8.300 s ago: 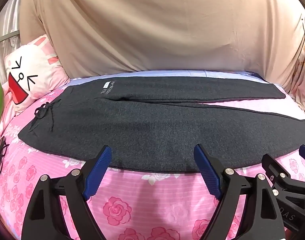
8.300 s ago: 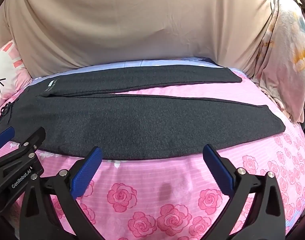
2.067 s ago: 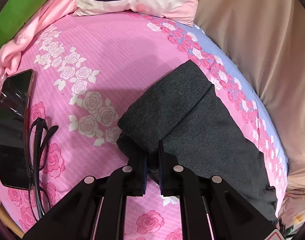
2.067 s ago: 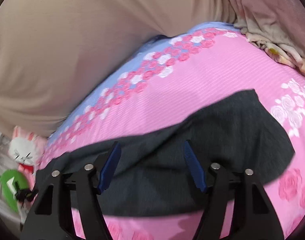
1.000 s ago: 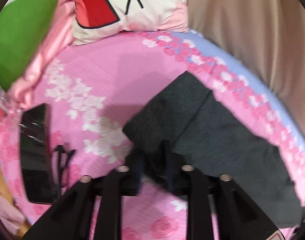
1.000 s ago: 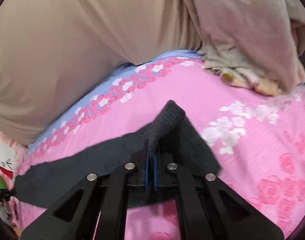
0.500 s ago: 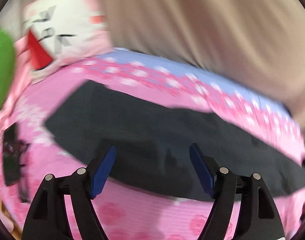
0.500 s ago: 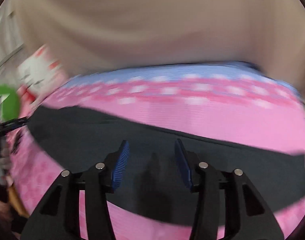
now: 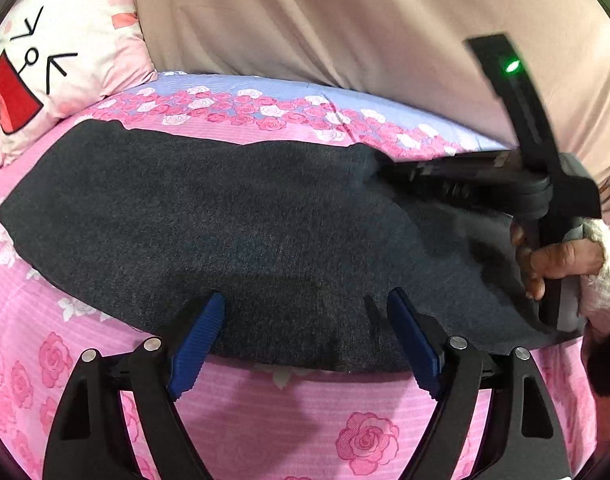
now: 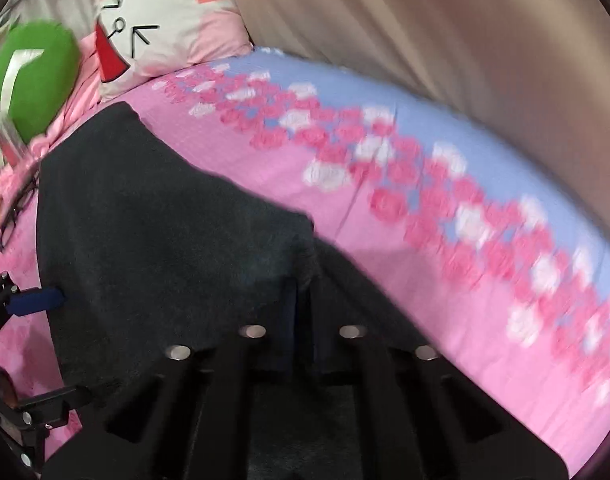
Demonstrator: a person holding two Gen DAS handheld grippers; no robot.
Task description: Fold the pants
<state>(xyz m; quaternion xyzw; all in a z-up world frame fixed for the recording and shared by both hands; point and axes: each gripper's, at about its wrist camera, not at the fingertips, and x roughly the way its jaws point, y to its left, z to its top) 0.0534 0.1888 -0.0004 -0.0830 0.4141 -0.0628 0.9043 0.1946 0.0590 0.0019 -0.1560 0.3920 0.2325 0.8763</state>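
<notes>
One lengthwise fold is lying done on the bed (image 9: 265,412); right gripper (image 10: 303,316) is pinching the dark pants (image 9: 225,220), left gripper (image 9: 305,340) jaws hanging wide, empty, having just been opening; cross folds remaining.

Right-wrist view is motion-blurred; the right tongs (image 10: 303,312) tips are lost against the dark pants (image 10: 165,240).

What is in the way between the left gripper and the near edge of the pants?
Nothing visible. The left gripper is open, its blue pads just over the near edge of the dark pants with no object between. The right gripper, shut on the cloth, is off to the right.
</notes>
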